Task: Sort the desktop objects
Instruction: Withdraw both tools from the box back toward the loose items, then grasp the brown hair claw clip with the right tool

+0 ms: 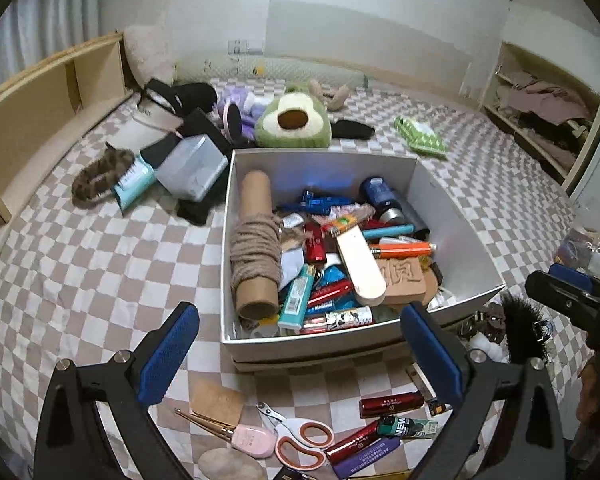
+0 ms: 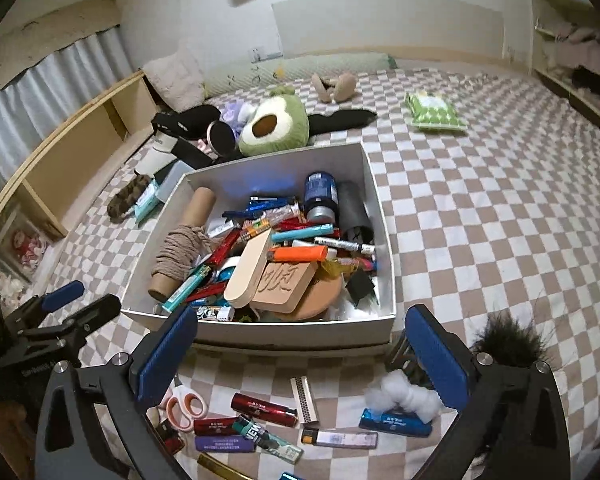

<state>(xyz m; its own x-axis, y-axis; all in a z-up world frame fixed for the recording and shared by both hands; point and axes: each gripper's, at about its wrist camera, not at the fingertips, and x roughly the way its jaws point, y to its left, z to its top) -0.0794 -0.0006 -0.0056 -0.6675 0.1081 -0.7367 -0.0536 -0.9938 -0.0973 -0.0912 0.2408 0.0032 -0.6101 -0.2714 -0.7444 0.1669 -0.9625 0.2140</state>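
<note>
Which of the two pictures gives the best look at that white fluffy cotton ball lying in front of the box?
The right wrist view: the cotton ball lies in plain sight beside the right claw, which is open. In the left wrist view only a white sliver shows past the open left claw.

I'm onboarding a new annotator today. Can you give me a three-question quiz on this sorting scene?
1. True or false: the left gripper holds a lighter.
2. What is wound round the cardboard tube in the white box?
A. brown cord
B. blue tape
C. red ribbon
3. Fill in: the scissors on the checked sheet have ______ handles.

Key:
1. False; both it and the right gripper are open and hold nothing.
2. A
3. orange
</note>
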